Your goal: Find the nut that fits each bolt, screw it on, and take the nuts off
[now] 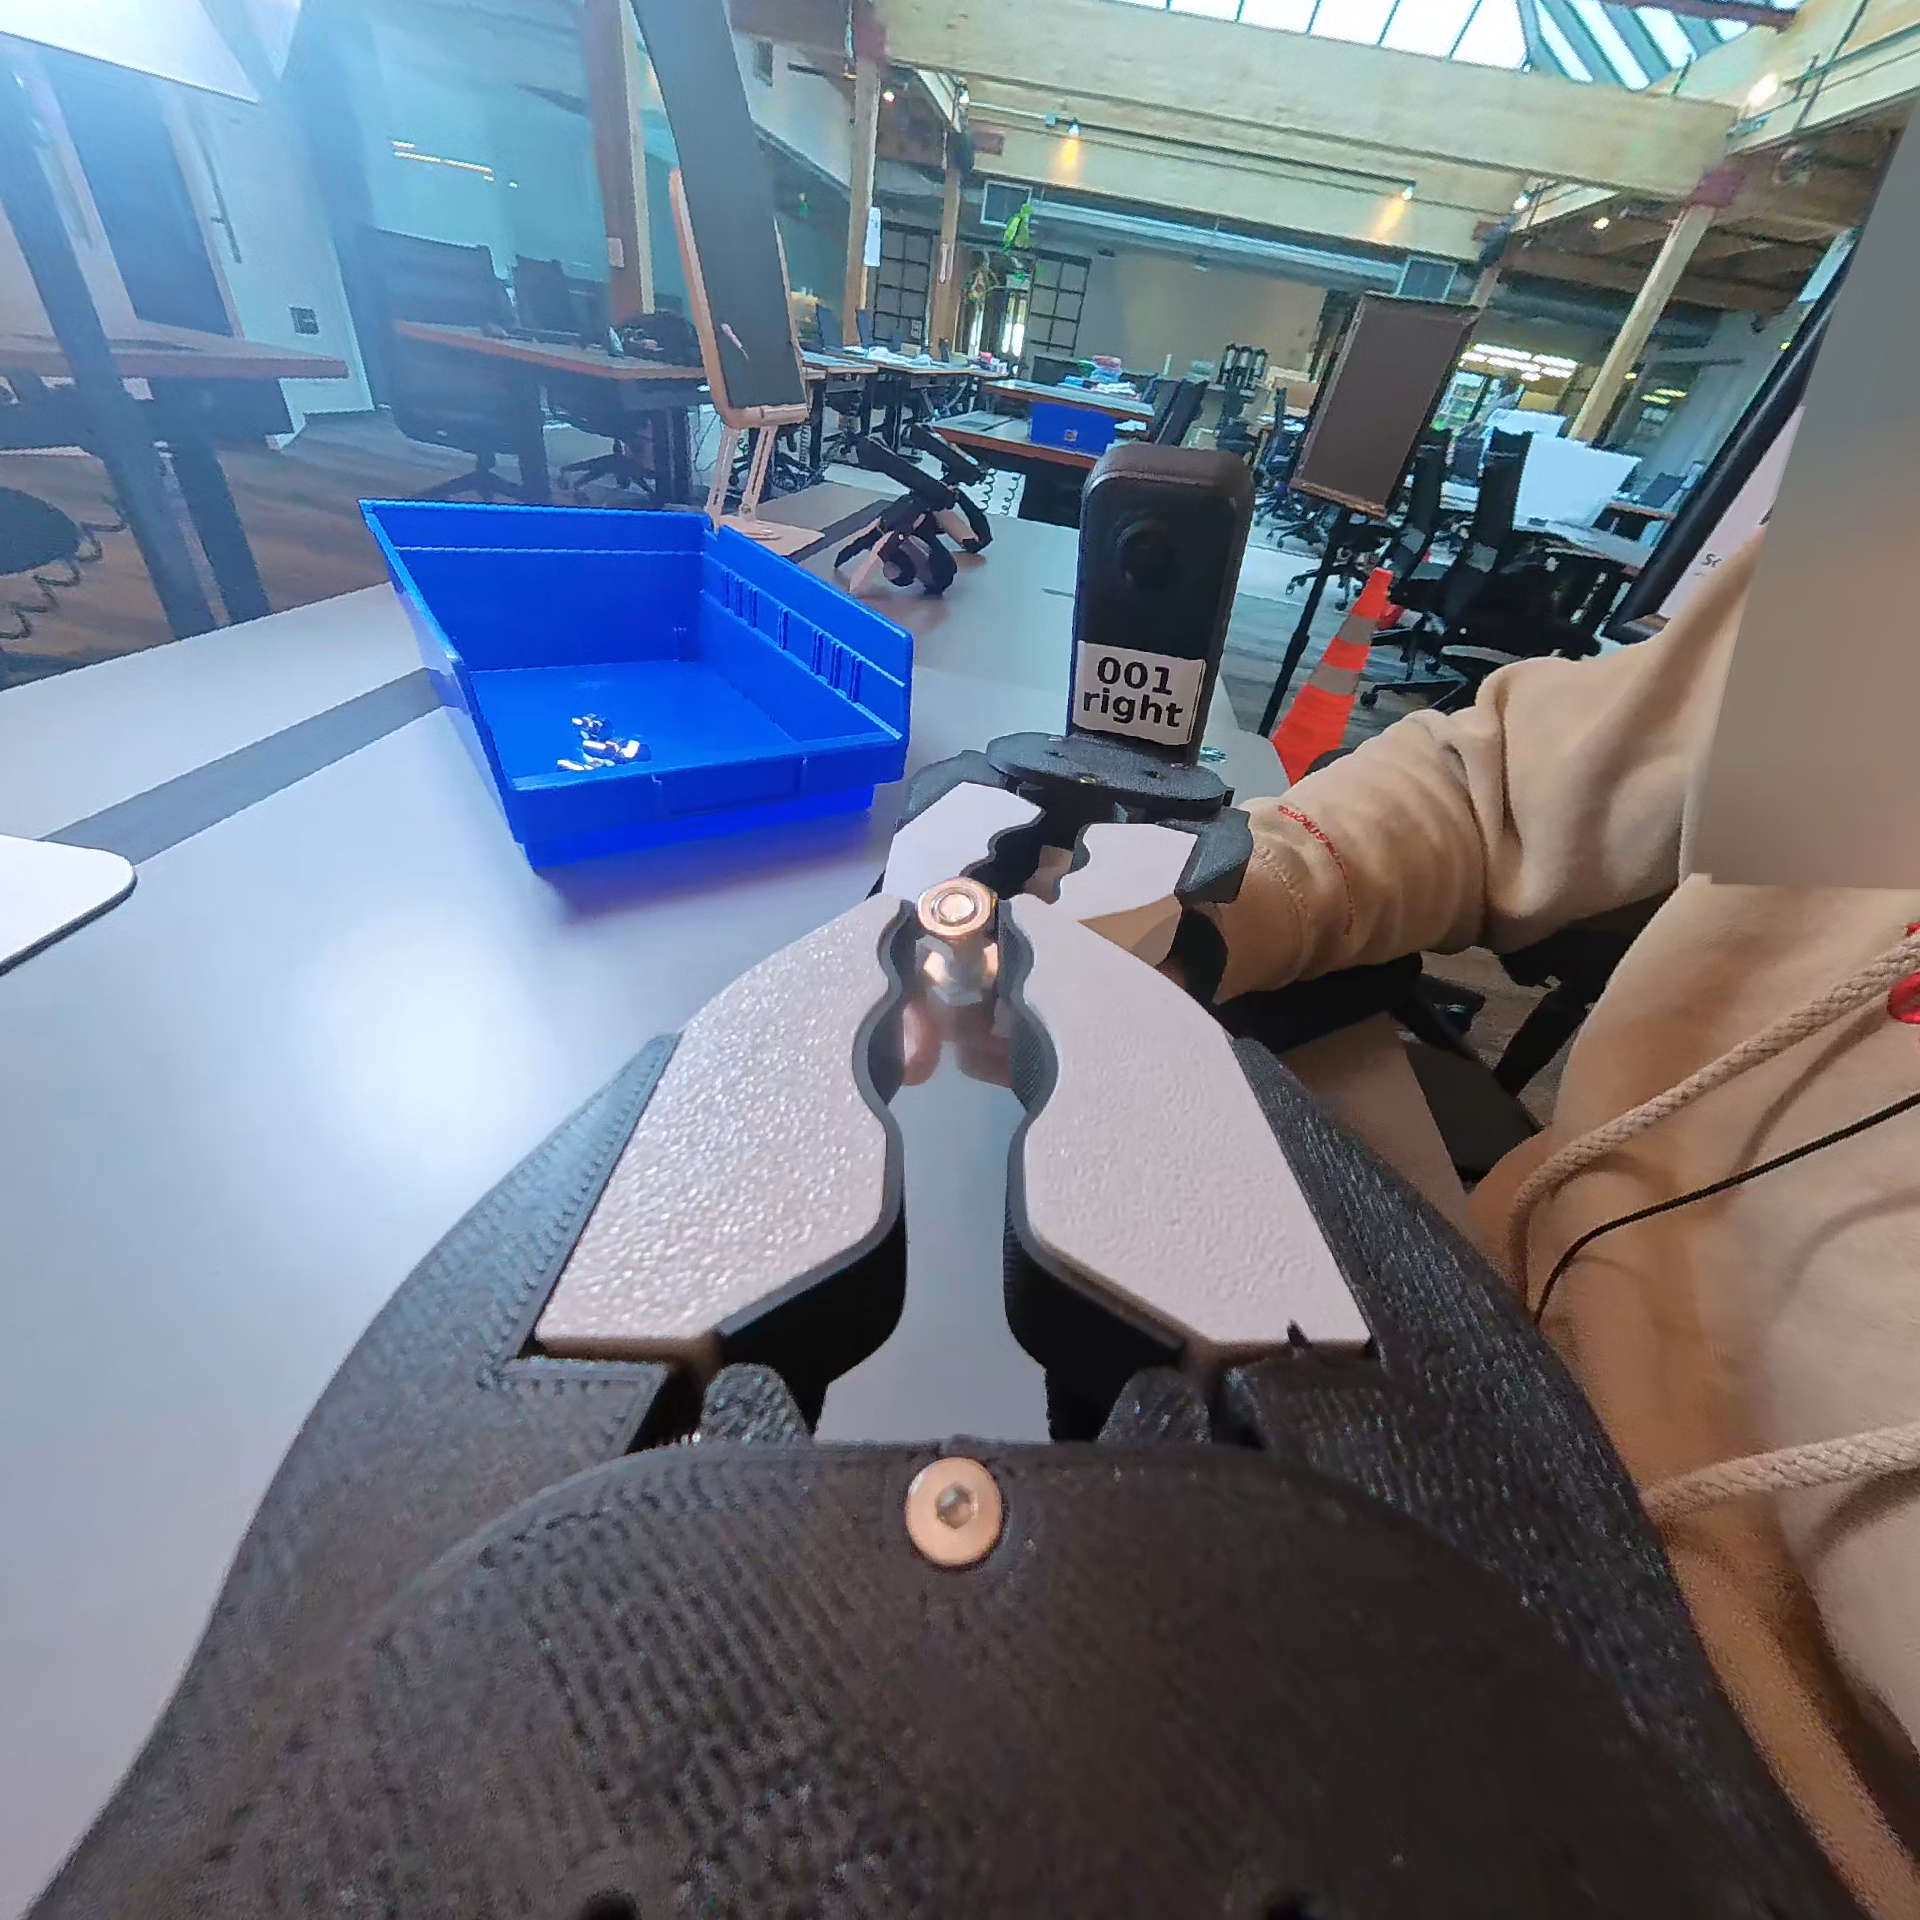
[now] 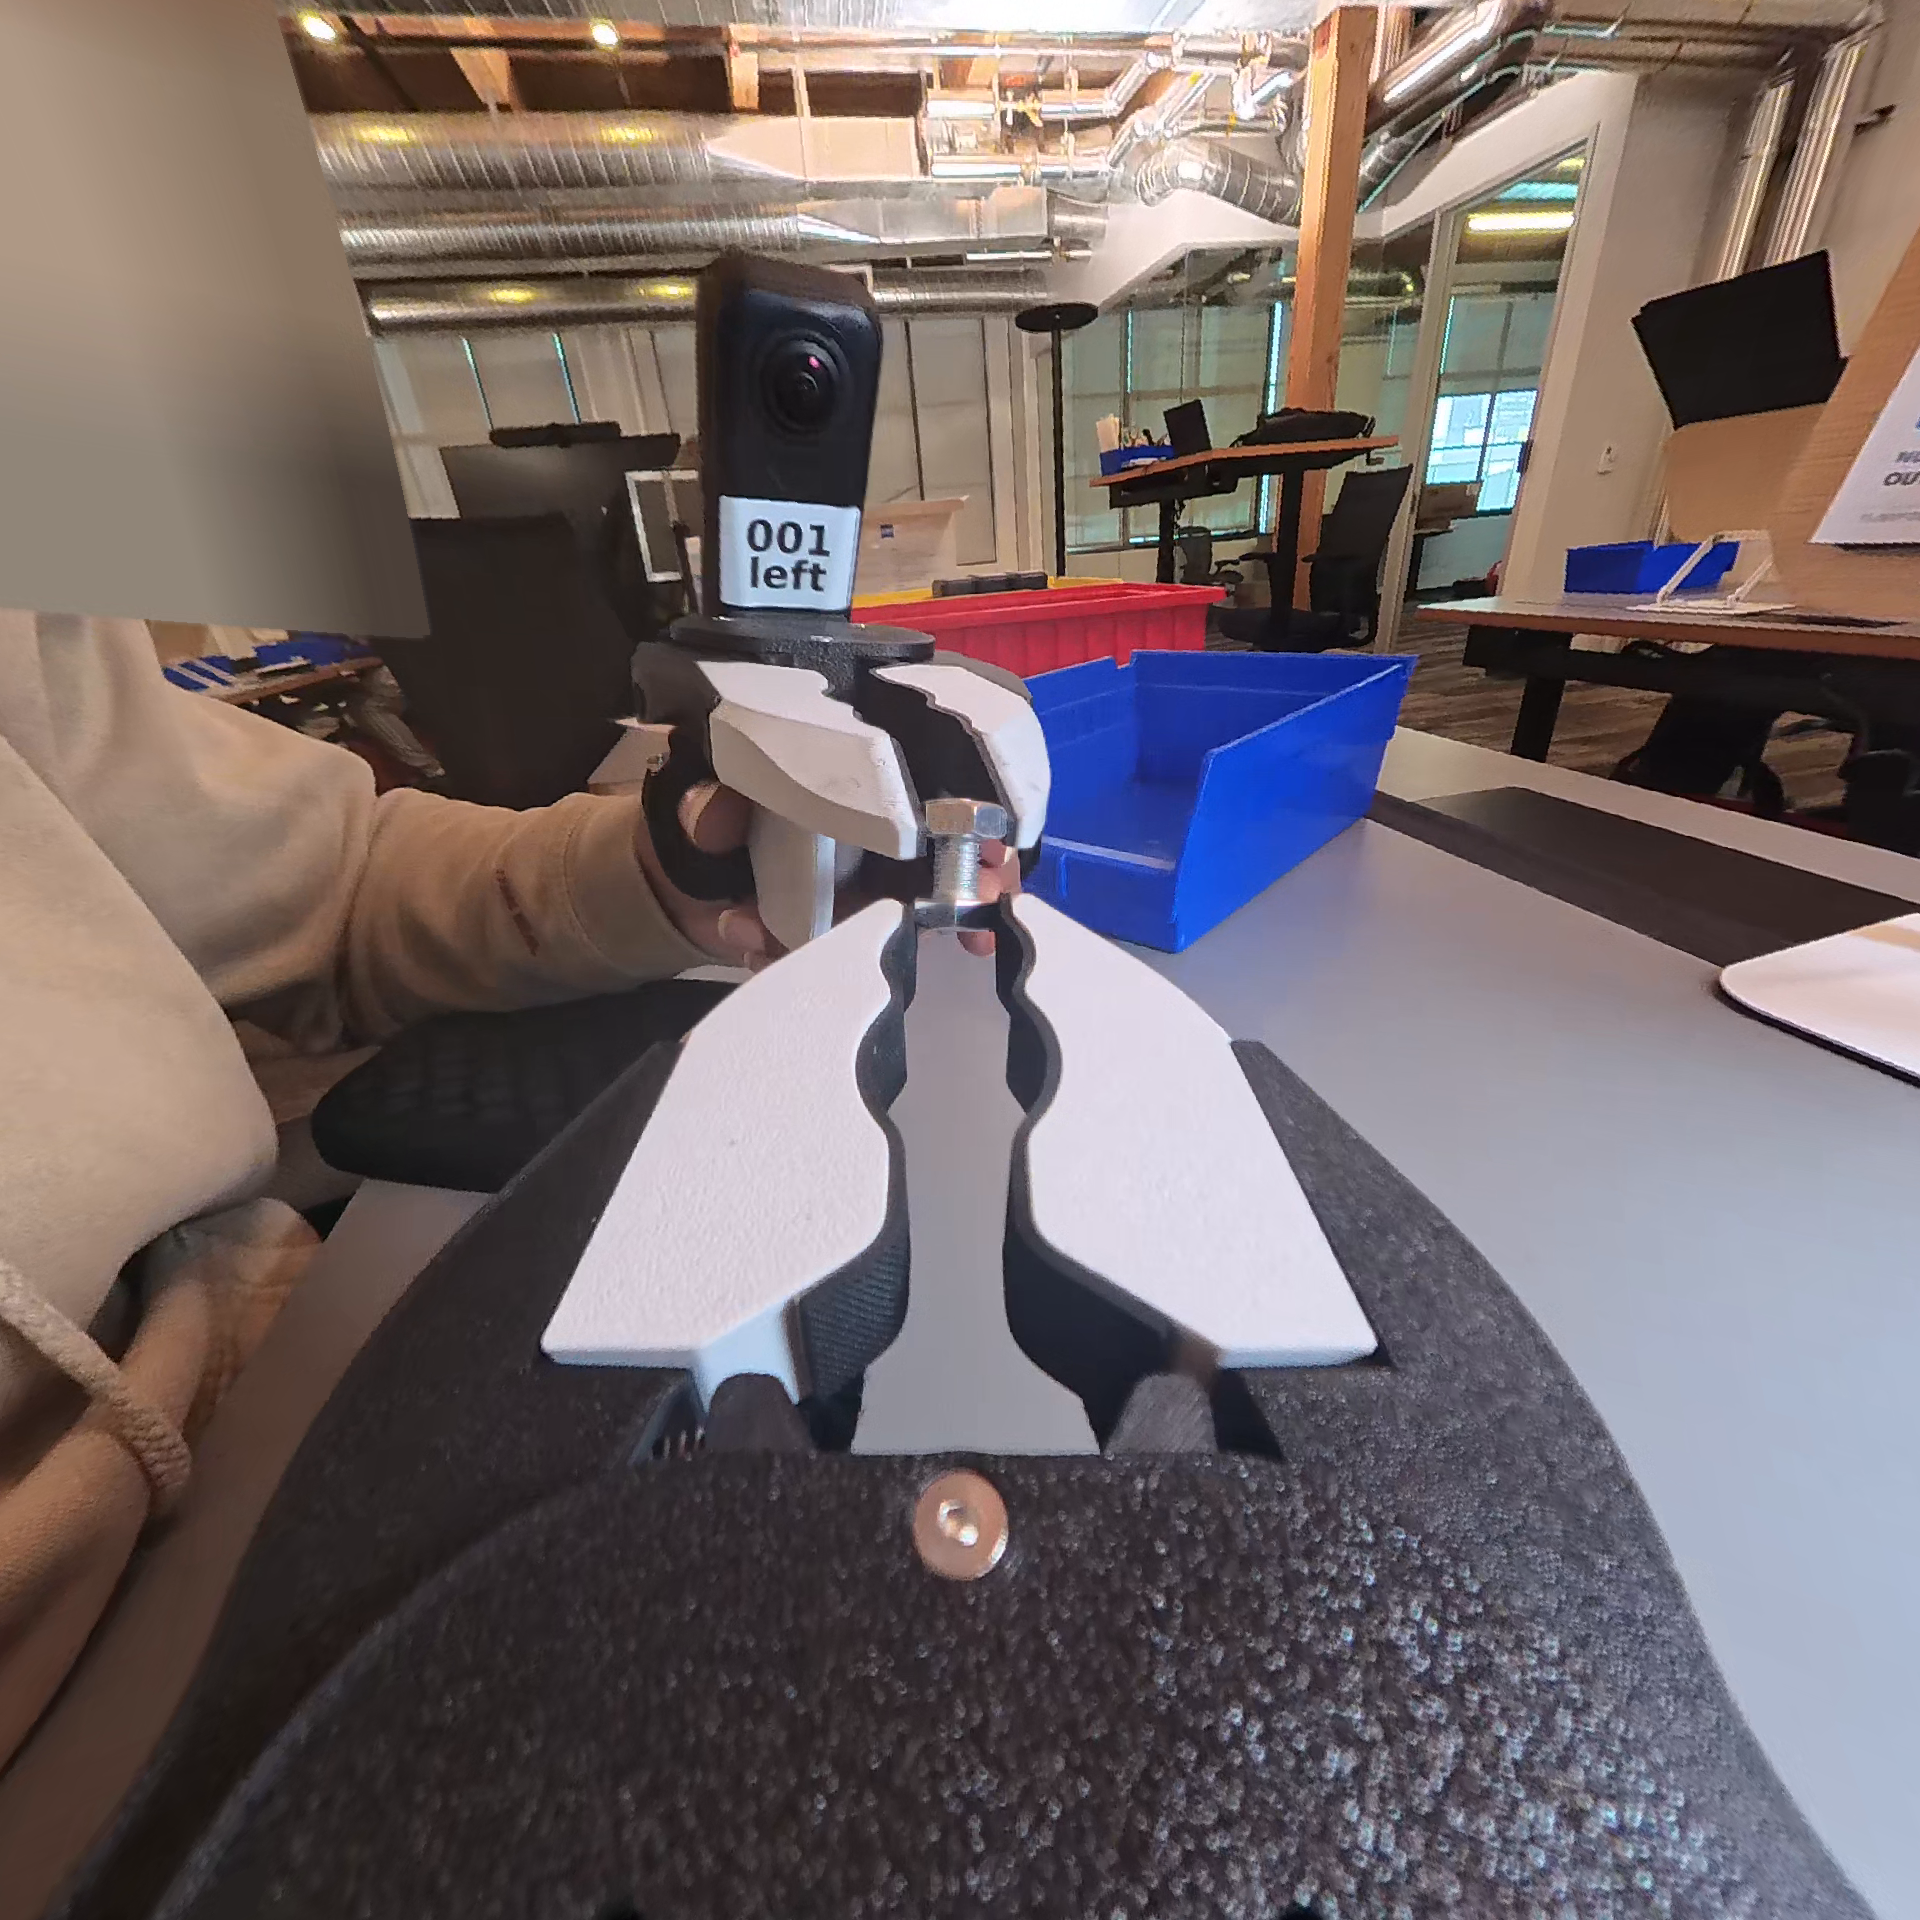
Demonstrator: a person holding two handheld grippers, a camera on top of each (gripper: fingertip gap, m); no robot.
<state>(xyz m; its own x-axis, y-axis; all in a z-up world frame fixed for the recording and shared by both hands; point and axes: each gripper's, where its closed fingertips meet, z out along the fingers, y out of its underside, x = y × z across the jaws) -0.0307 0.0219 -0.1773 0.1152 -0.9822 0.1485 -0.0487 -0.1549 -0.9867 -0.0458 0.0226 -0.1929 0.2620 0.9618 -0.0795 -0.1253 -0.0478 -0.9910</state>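
Silver hex-head bolt (image 2: 964, 844); upright; nut (image 2: 948, 914) seemingly on thread

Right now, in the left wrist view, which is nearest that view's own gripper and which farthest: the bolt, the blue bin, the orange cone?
1. Bolt: held at the left gripper tips.
2. Blue bin: on the table, ahead to the left.
3. Orange cone: on the floor beyond the table, to the right.
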